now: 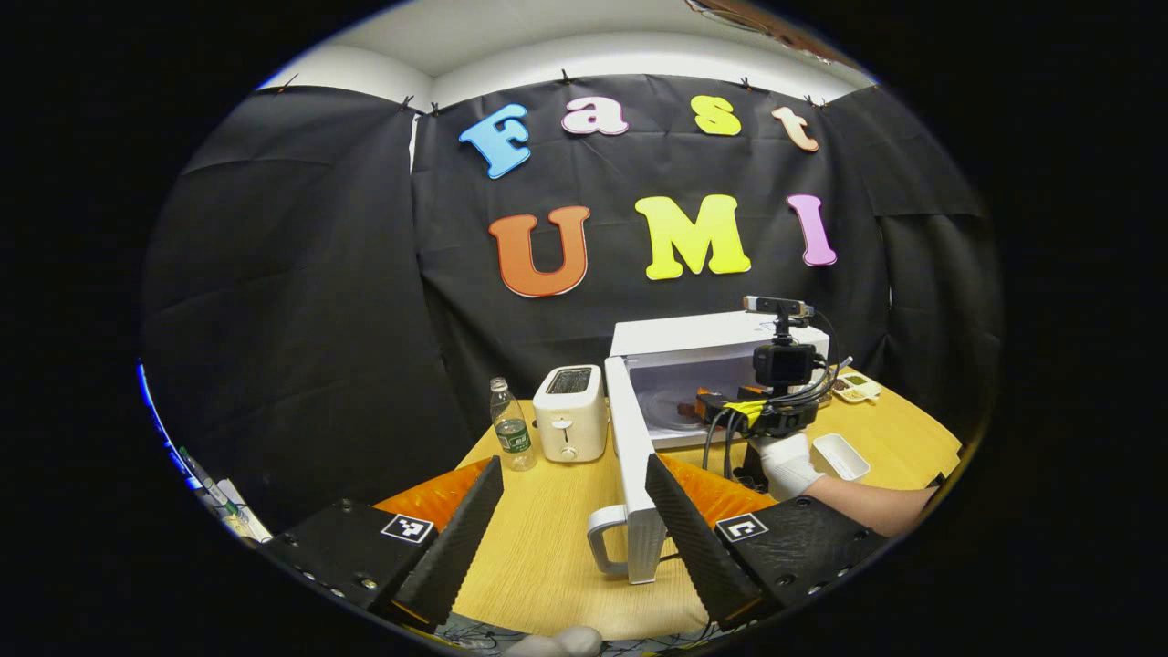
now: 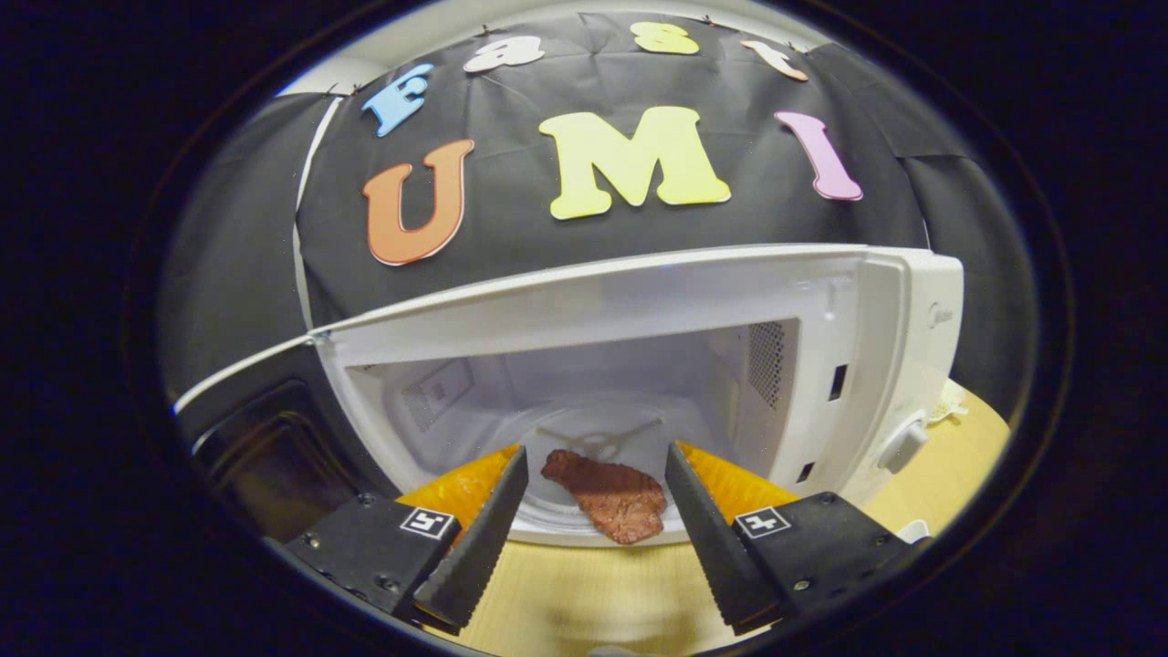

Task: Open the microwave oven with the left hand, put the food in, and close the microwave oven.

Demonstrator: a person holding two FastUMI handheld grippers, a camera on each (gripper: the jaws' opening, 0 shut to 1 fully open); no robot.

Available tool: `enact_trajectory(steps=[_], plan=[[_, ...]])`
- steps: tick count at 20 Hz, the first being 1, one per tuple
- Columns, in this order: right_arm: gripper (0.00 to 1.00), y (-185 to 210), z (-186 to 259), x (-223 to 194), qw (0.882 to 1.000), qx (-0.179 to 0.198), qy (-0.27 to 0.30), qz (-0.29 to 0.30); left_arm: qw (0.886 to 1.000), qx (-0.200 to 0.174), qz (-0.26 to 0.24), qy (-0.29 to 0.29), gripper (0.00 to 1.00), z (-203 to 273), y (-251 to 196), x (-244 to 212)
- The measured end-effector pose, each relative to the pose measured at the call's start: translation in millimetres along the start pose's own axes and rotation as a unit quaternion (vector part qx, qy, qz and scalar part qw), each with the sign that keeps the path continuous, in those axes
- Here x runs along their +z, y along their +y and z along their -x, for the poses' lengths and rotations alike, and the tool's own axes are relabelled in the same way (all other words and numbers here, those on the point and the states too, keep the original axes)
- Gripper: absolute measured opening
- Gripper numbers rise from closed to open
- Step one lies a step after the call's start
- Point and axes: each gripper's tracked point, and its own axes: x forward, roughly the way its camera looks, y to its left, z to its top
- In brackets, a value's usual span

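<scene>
The white microwave (image 1: 703, 336) stands at the back of the wooden table with its door (image 1: 631, 456) swung wide toward me. In the left gripper view my left gripper (image 1: 575, 529) is open, and the door's handle (image 1: 610, 538) lies between its fingers, untouched. In the right gripper view the microwave cavity (image 2: 584, 365) is open, and a brown slab of meat (image 2: 610, 497) lies on the glass turntable (image 2: 584, 511). My right gripper (image 2: 589, 538) is open just in front of the meat and holds nothing. The left gripper view also shows the right gripper (image 1: 762, 411) at the cavity mouth, held by a gloved hand (image 1: 787, 464).
A white toaster (image 1: 571, 412) and a water bottle (image 1: 511, 425) stand left of the microwave. A white empty tray (image 1: 839, 454) and a small tray of food (image 1: 856, 387) lie to its right. The table's near edge (image 1: 566, 630) sits just below my left fingers.
</scene>
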Motion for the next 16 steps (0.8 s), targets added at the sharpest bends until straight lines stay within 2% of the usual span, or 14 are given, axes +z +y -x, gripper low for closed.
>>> enact_trajectory(steps=[7,10,16], plan=[[0.98,-37,131,77,0.999,0.013,-0.001,0.045,0.999,-0.023,0.0,-0.033,0.96,6,-8,29],[0.98,-76,194,112,0.997,-0.002,-0.01,0.078,0.998,-0.036,0.004,-0.05,0.96,7,-15,41],[0.99,-150,302,152,0.995,-0.057,-0.02,0.08,0.997,-0.059,0.001,-0.059,0.96,4,-34,46]])
